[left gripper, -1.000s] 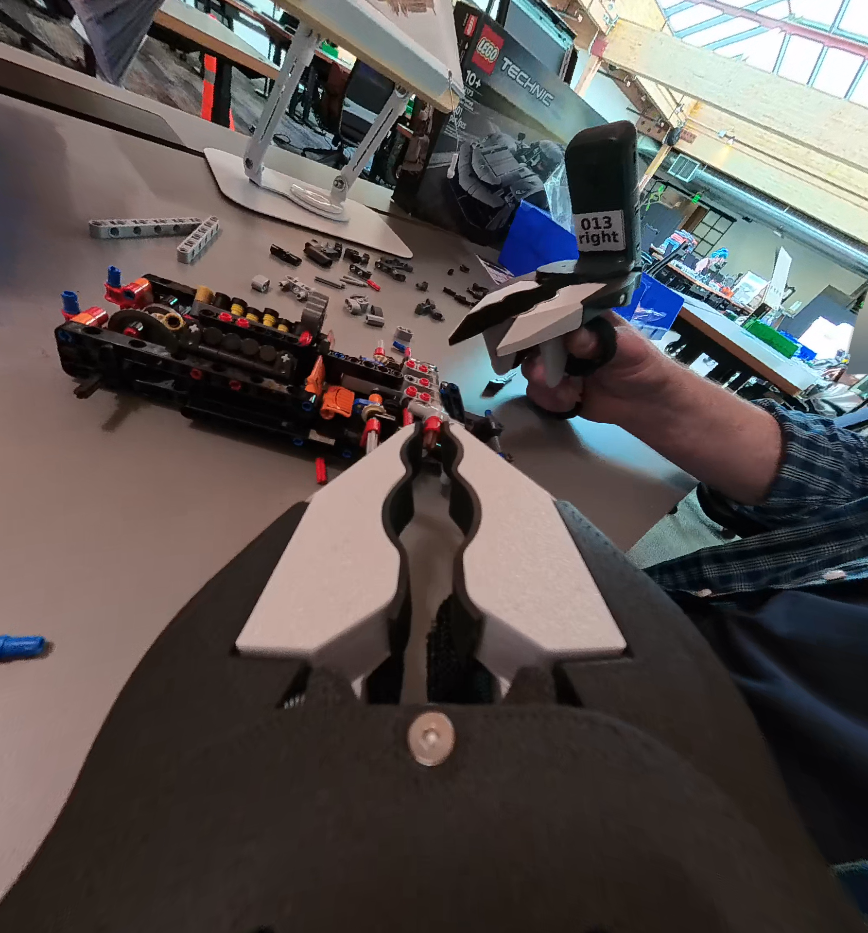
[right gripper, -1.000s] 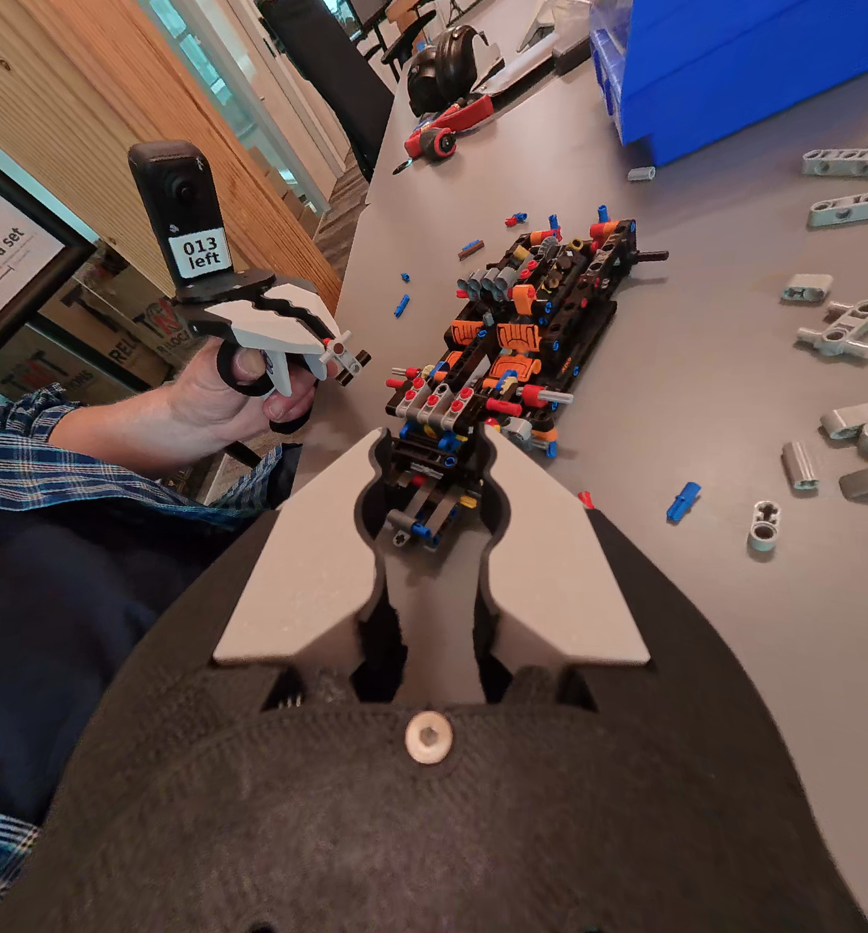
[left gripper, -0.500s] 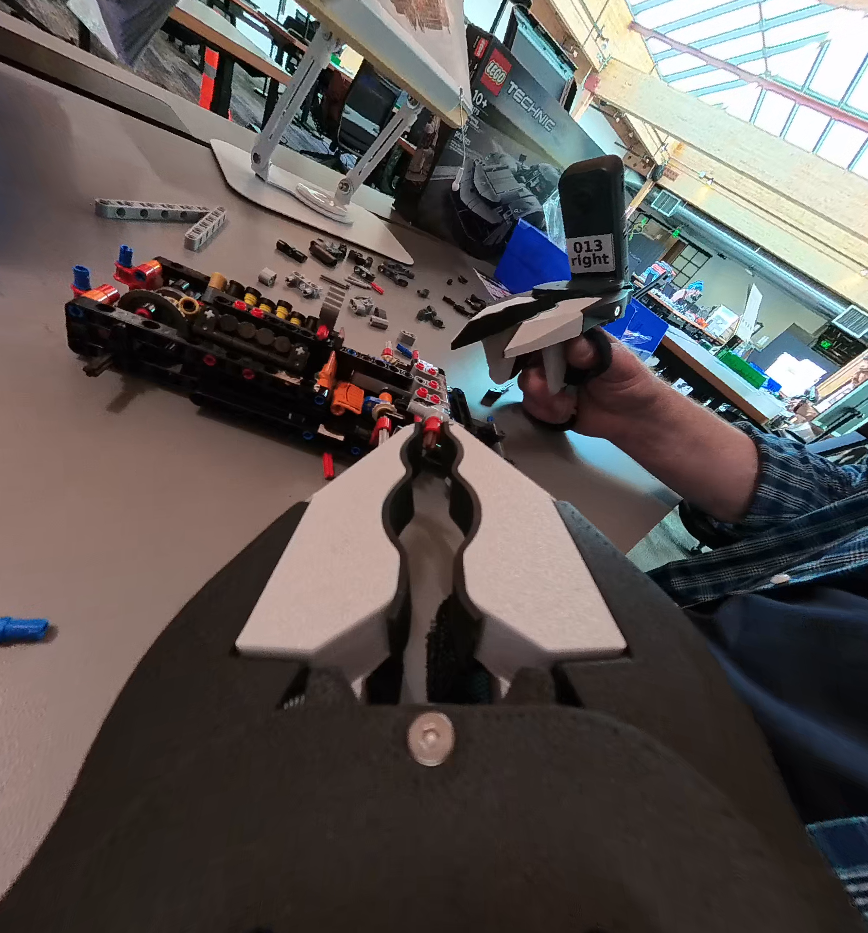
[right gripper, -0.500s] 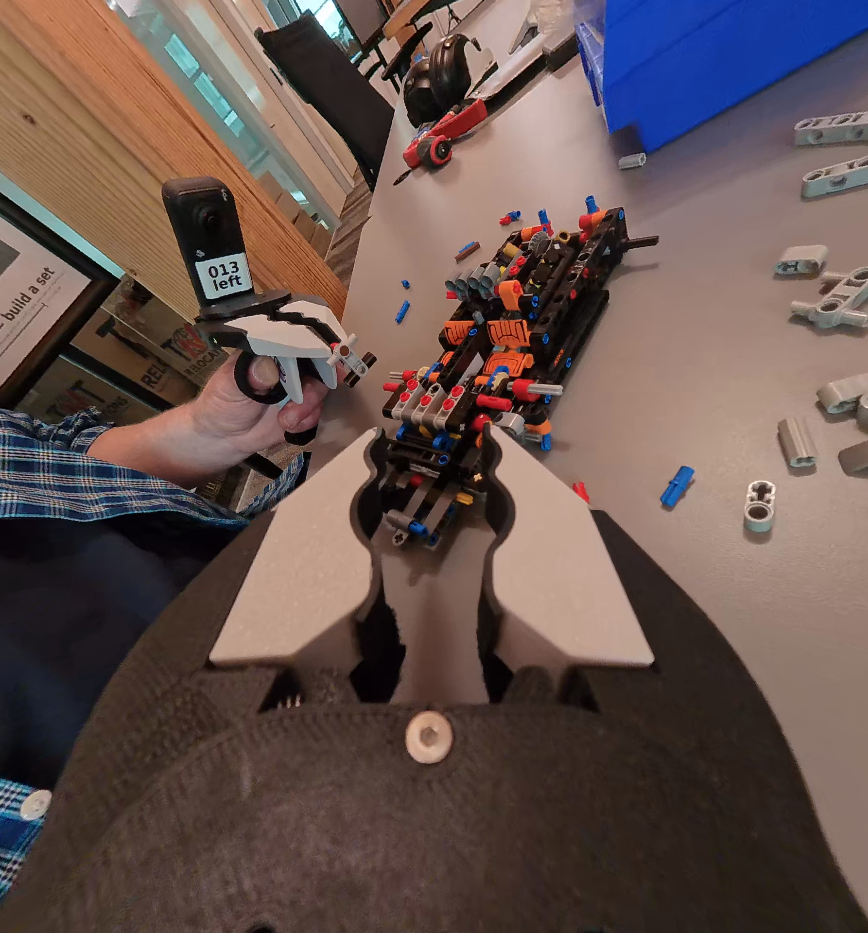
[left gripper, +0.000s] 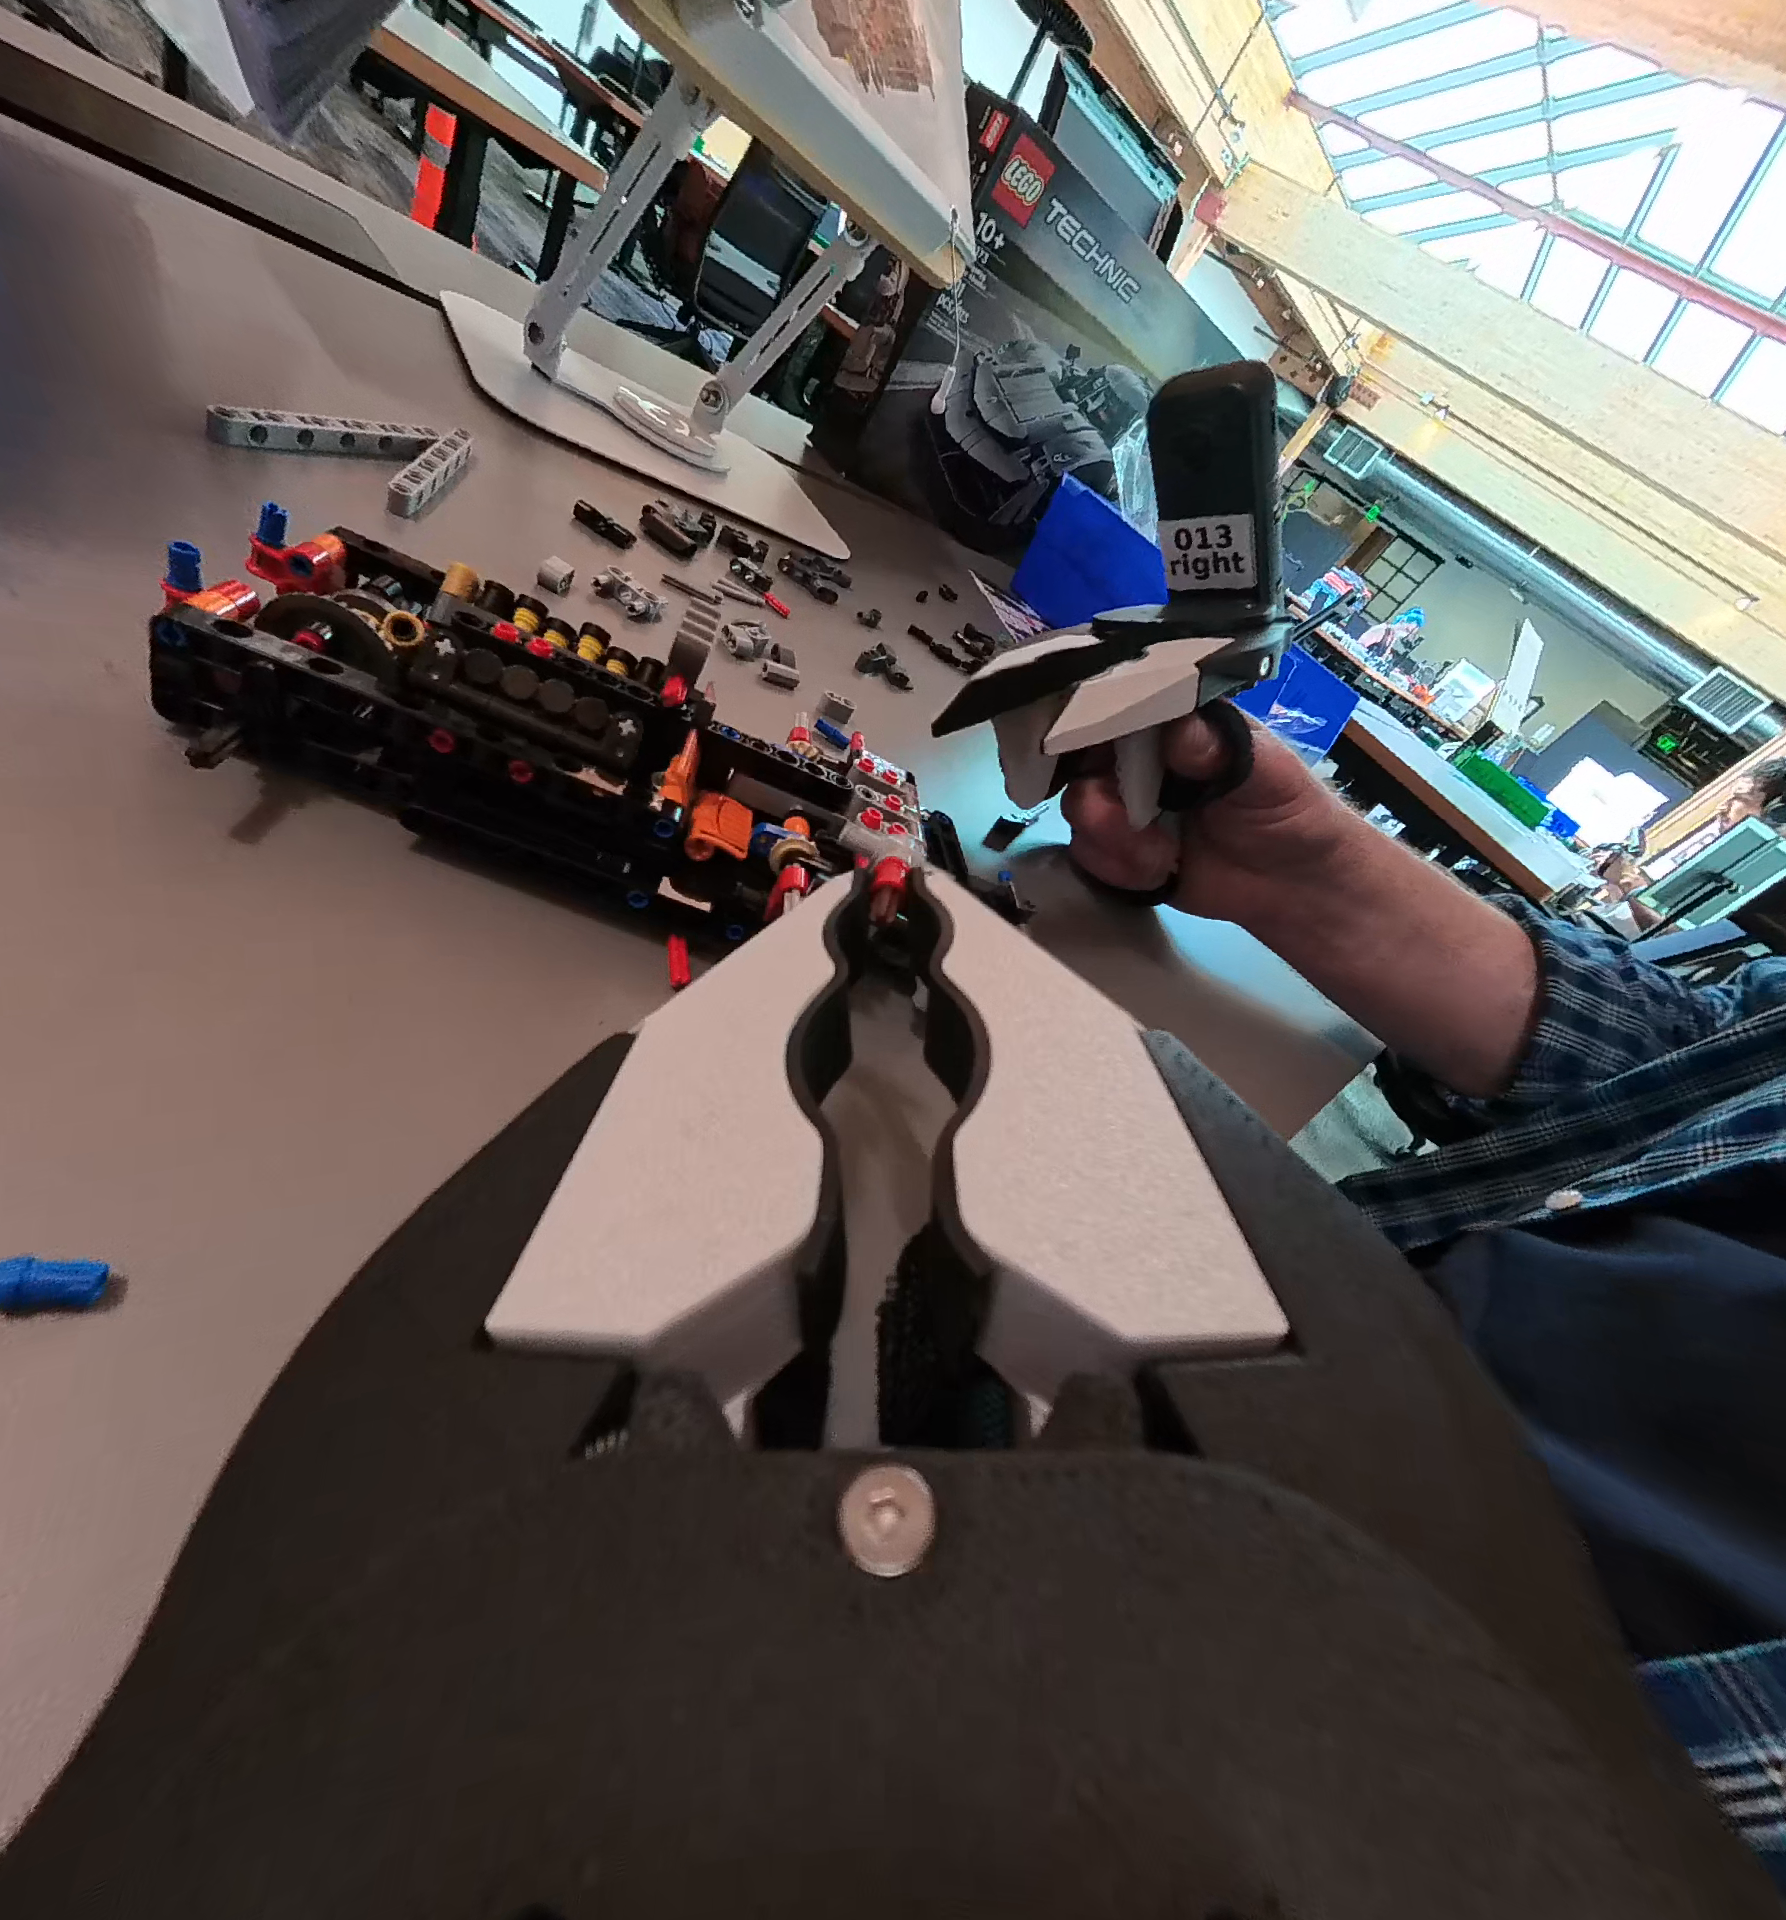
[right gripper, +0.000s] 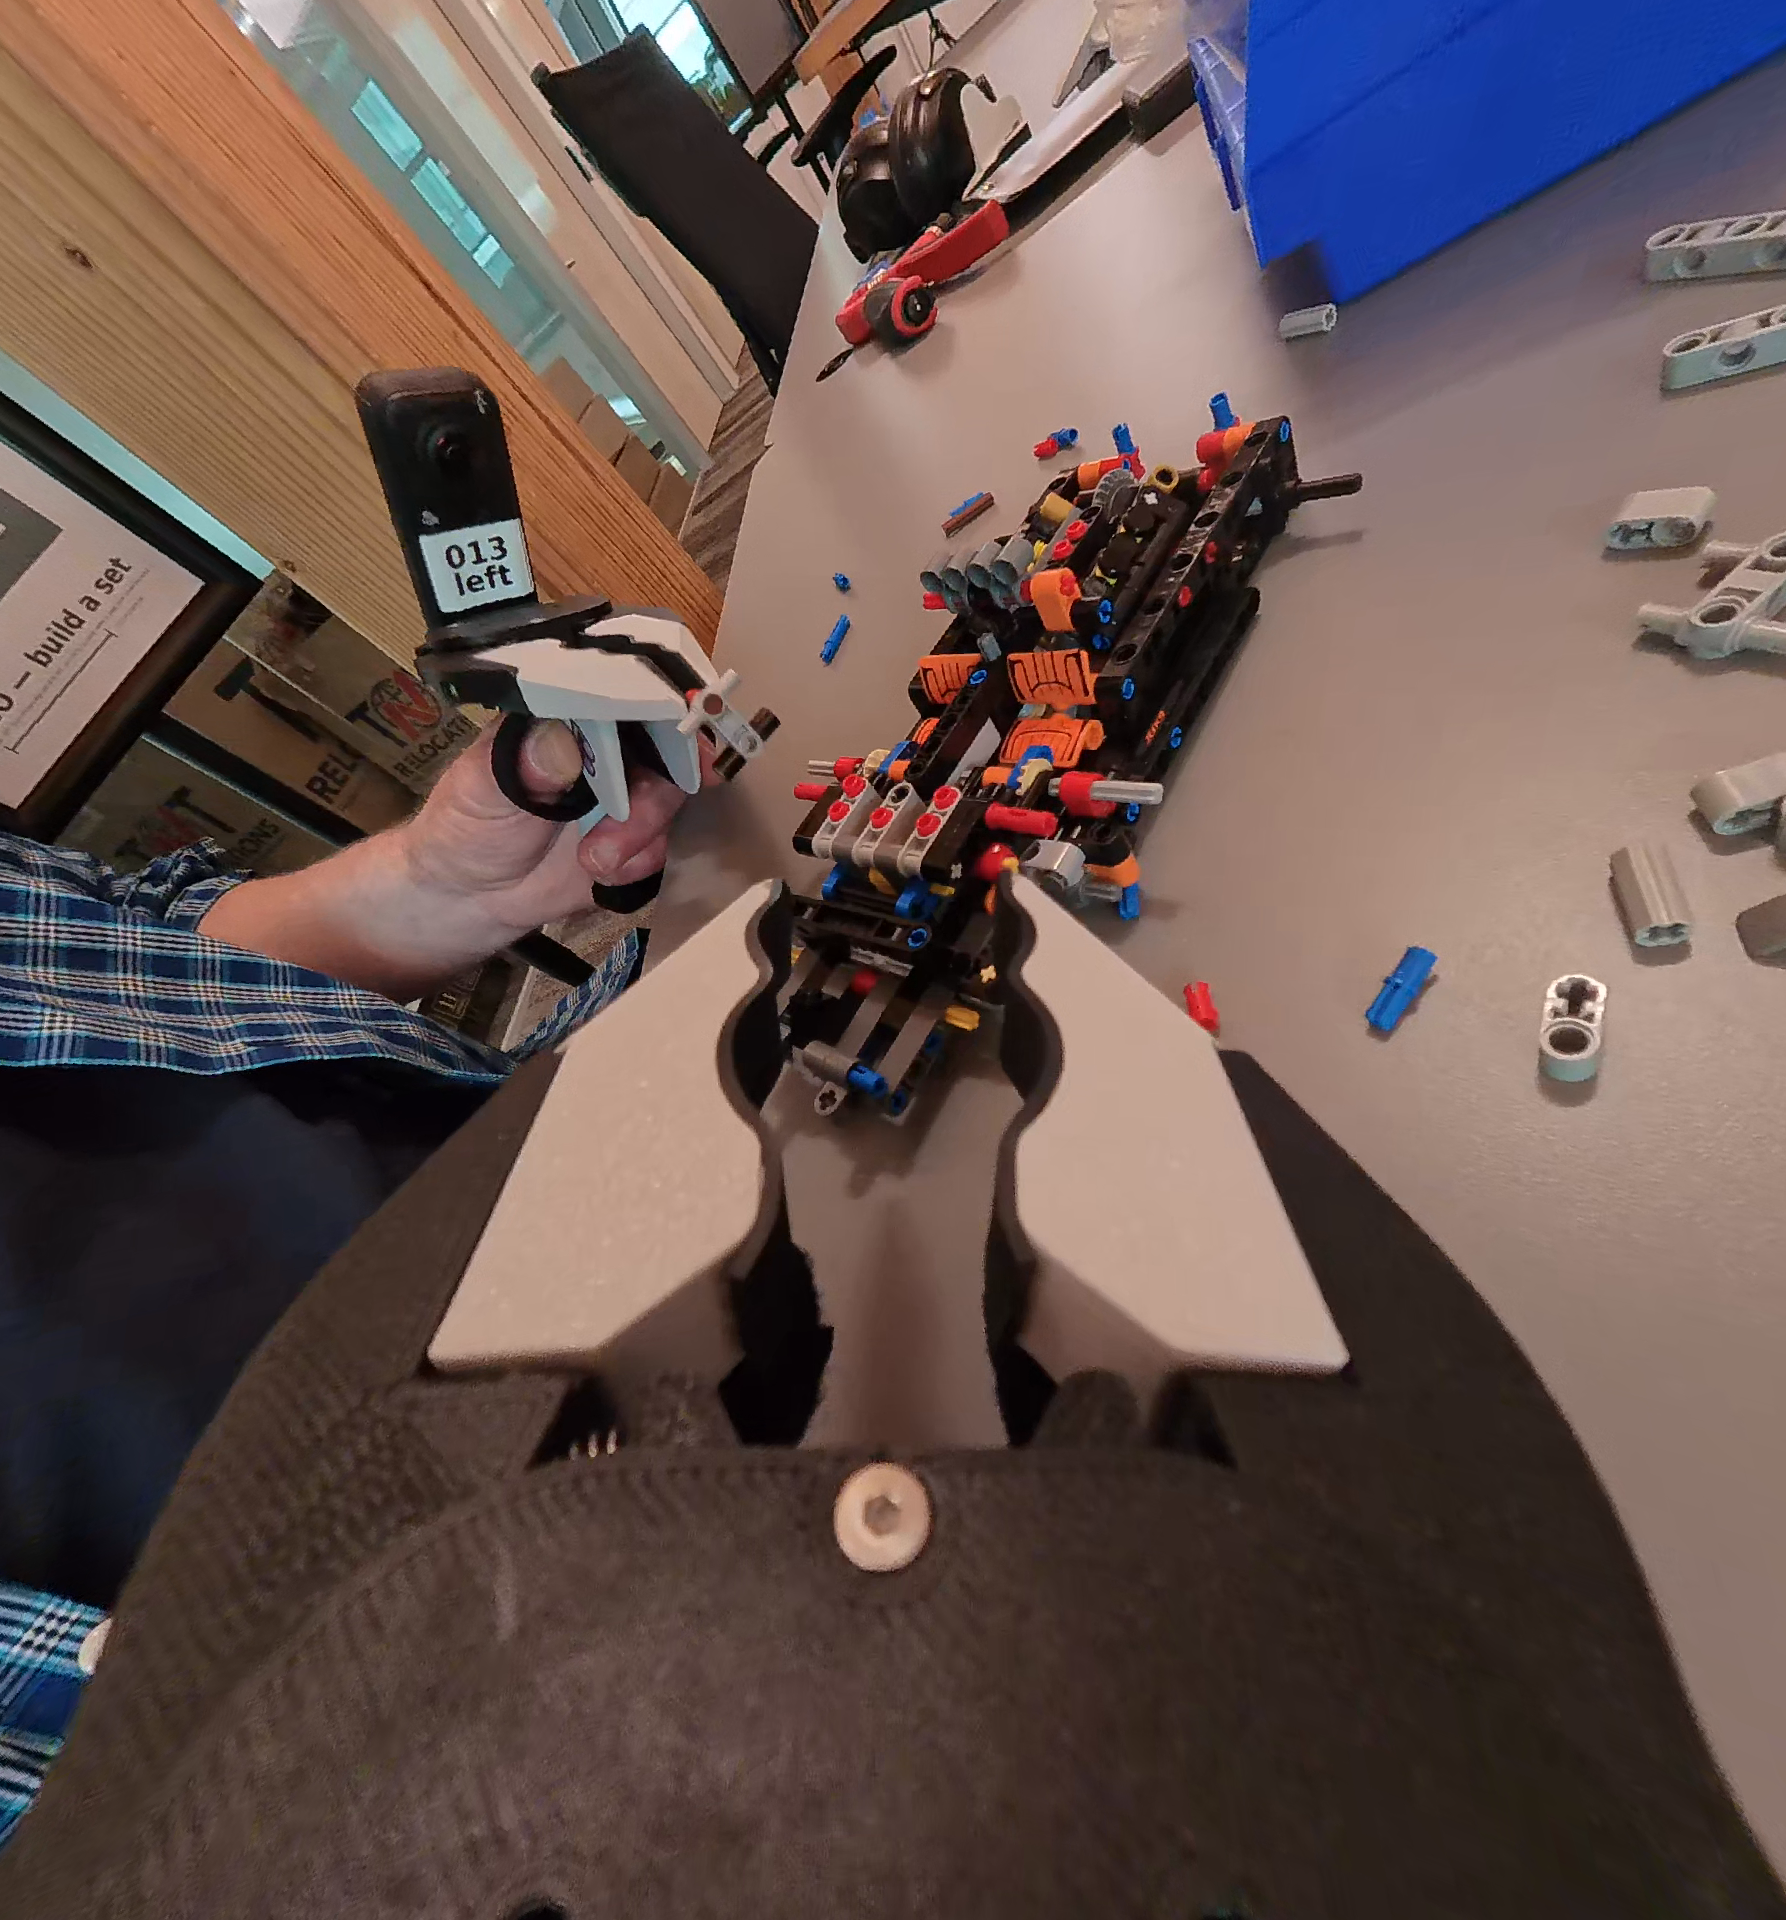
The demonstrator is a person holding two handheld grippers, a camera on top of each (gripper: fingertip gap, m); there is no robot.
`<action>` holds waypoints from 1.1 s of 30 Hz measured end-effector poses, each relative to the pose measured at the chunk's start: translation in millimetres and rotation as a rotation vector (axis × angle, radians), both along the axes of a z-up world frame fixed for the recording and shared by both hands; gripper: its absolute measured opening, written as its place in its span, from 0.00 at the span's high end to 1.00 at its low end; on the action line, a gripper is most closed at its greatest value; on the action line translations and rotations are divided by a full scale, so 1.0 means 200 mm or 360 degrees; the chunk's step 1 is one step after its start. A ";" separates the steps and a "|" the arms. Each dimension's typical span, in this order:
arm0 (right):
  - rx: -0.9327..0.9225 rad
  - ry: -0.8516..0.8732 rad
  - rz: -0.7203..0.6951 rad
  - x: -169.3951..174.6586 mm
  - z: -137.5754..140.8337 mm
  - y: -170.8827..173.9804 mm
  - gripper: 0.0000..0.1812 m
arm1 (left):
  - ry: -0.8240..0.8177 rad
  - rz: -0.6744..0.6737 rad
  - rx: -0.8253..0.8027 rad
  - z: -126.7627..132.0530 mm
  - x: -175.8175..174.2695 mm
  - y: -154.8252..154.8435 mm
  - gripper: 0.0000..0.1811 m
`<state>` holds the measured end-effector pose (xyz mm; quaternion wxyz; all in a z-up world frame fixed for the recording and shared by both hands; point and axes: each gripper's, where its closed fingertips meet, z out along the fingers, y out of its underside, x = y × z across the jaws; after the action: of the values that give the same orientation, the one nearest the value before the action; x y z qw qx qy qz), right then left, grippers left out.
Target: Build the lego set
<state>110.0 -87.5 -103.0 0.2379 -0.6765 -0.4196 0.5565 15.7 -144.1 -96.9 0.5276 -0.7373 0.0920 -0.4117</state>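
- The black lego chassis [right gripper: 1065, 707], studded with red, blue and orange parts, lies flat on the grey worktop [right gripper: 1440, 1195].
- The left tool [right gripper: 720, 717], held in the air beside the chassis's near end, is clamped on a small grey axle piece [right gripper: 728, 717].
- The right tool [right gripper: 889, 904] hangs over the chassis's near end, its fingers [right gripper: 1117, 1122] spread apart and empty.
- A blue pin [right gripper: 1400, 987] and grey connectors [right gripper: 1569, 1029] lie right of the chassis; a blue bin [right gripper: 1491, 135] stands beyond it.
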 end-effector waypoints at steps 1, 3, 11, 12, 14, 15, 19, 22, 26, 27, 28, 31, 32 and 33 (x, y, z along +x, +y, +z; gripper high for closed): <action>0.0006 -0.0010 -0.0001 0.00 0.00 0.00 0.80 | -0.0010 0.0010 -0.0003 0.01 -0.01 0.00 0.97; 0.0035 -0.0042 0.0000 0.00 -0.02 -0.02 0.79 | -0.0016 0.0042 -0.0025 0.01 -0.04 0.00 0.97; 0.0347 -0.0367 0.0103 -0.04 -0.14 -0.16 0.64 | -0.0123 0.0150 -0.0081 0.03 -0.18 0.03 0.97; 0.0376 -0.0405 0.0106 -0.04 -0.14 -0.17 0.64 | -0.0148 0.0152 -0.0087 0.03 -0.18 0.03 0.97; 0.0485 -0.0483 0.0064 -0.05 -0.15 -0.16 0.57 | -0.0171 0.0152 -0.0094 0.02 -0.19 0.03 0.97; 0.0551 -0.0538 0.0028 -0.05 -0.16 -0.14 0.54 | -0.0173 0.0147 -0.0093 0.03 -0.18 0.03 0.97; 0.0663 -0.0649 -0.0026 -0.06 -0.17 -0.13 0.48 | -0.0171 0.0121 -0.0089 0.03 -0.17 0.02 0.97; 0.0635 -0.0689 -0.0027 -0.07 -0.20 -0.14 0.46 | -0.0206 0.0101 -0.0105 0.02 -0.15 0.02 0.97; 0.0702 -0.0680 -0.0029 -0.07 -0.19 -0.13 0.52 | -0.0222 0.0082 -0.0117 0.01 -0.14 0.03 0.97; 0.0725 -0.0687 -0.0022 -0.07 -0.19 -0.13 0.53 | -0.0224 0.0076 -0.0120 0.01 -0.13 0.03 0.97; 0.0755 -0.0683 -0.0009 -0.08 -0.18 -0.14 0.55 | -0.0223 0.0070 -0.0123 0.01 -0.13 0.03 0.97; 0.0842 -0.0681 0.0061 -0.10 -0.18 -0.17 0.60 | -0.0215 0.0066 -0.0125 0.01 -0.12 0.03 0.97; 0.0863 -0.0679 0.0089 -0.11 -0.18 -0.18 0.62 | -0.0212 0.0065 -0.0126 0.01 -0.12 0.03 0.97; 0.0864 -0.0676 0.0106 -0.11 -0.18 -0.19 0.64 | -0.0210 0.0065 -0.0126 0.00 -0.12 0.03 0.97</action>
<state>87.5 -126.3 -138.6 0.2983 -0.6752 -0.6144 0.2787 -8.6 -137.1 -95.9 0.5114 -0.7306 0.0256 -0.4517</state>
